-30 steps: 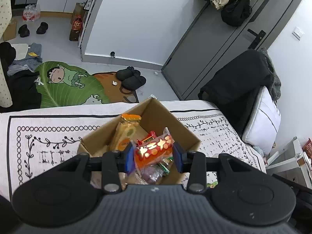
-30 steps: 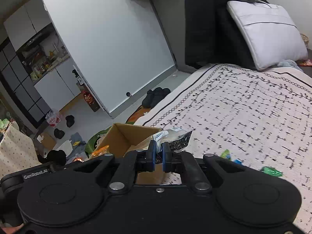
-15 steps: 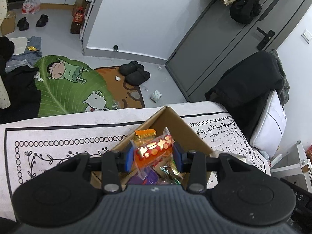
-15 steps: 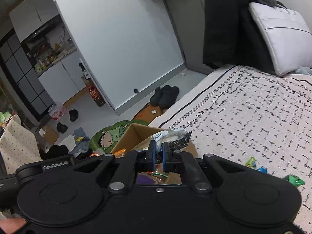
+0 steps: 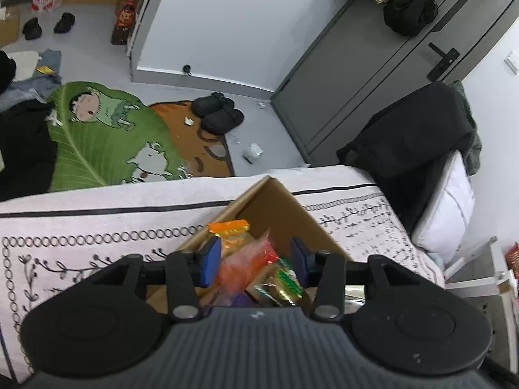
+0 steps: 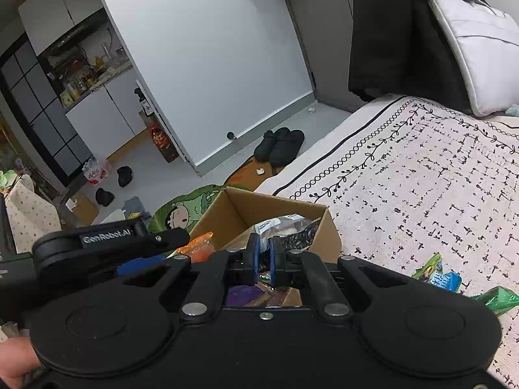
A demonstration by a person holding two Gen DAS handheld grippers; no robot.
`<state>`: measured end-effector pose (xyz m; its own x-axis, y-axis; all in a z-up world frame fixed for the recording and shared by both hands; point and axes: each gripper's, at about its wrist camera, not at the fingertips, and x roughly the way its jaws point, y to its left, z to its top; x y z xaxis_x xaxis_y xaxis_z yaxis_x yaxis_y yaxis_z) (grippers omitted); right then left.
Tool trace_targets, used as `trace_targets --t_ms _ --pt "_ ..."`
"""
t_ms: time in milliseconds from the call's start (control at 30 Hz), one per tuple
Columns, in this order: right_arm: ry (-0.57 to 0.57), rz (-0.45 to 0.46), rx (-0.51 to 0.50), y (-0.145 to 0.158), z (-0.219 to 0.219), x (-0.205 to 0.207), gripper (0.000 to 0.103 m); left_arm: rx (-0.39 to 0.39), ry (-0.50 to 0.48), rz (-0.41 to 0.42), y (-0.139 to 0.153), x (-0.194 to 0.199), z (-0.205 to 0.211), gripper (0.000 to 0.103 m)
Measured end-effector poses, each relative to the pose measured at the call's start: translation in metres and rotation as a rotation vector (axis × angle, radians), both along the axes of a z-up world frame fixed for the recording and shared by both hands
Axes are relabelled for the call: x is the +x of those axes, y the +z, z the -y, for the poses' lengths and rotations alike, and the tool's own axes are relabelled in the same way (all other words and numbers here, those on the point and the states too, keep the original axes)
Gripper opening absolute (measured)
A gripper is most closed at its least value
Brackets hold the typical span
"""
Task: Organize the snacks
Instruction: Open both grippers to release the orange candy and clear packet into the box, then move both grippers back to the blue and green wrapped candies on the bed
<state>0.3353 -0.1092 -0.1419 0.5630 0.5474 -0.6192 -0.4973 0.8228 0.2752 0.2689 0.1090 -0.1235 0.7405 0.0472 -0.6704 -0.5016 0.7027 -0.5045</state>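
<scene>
Your cardboard box (image 5: 293,209) sits on the patterned bedspread (image 6: 421,175) near its edge, one corner pointing toward the floor mat (image 5: 107,142). Inside: approx. five or six packets, jumbled, can't count exactly. Your left gripper (image 5: 256,259) has just been opening; the red-orange packet (image 5: 246,261) is blurred between the jaws, pads not pressing, long axis steep. Your right gripper (image 6: 264,254) is clamped on one silver-black packet (image 6: 292,228) over the box, long axis running up-right. Two or three green-blue packets (image 6: 438,274) lie loose on the bedspread.

The red packet (image 5: 246,265) was motion-blurred; the gripper body hid the cardboard box's (image 5: 275,201) near edge and lower contents
</scene>
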Motion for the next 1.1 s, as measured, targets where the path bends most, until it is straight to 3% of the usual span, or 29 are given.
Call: trace_targets --t_ms 233,367,500,633,800,1000,1100 --pt "0.018 -0.027 0.0 -0.008 -0.005 0.002 0.006 0.011 0.013 -0.017 0.005 -0.006 0.002 0.058" --pt "0.027 -0.05 0.0 -0.011 -0.007 0.001 0.014 0.055 0.034 -0.05 0.01 -0.011 0.007 0.068" --pt "0.008 -0.034 -0.017 -0.005 -0.002 -0.005 0.045 0.058 0.028 -0.078 0.012 -0.018 0.011 0.072" --pt "-0.006 -0.03 -0.003 0.005 0.007 -0.01 0.054 0.083 0.02 -0.099 0.016 -0.025 0.019 0.081" --pt "-0.034 -0.007 -0.028 0.013 0.02 -0.019 0.077 0.096 0.035 -0.152 0.019 -0.031 0.028 0.084" --pt "-0.044 -0.006 -0.05 0.02 0.035 -0.028 0.092 0.131 0.034 -0.164 0.026 -0.041 0.044 0.085" --pt "-0.043 0.01 -0.064 0.024 0.041 -0.033 0.096 0.137 0.031 -0.149 0.03 -0.046 0.051 0.093"
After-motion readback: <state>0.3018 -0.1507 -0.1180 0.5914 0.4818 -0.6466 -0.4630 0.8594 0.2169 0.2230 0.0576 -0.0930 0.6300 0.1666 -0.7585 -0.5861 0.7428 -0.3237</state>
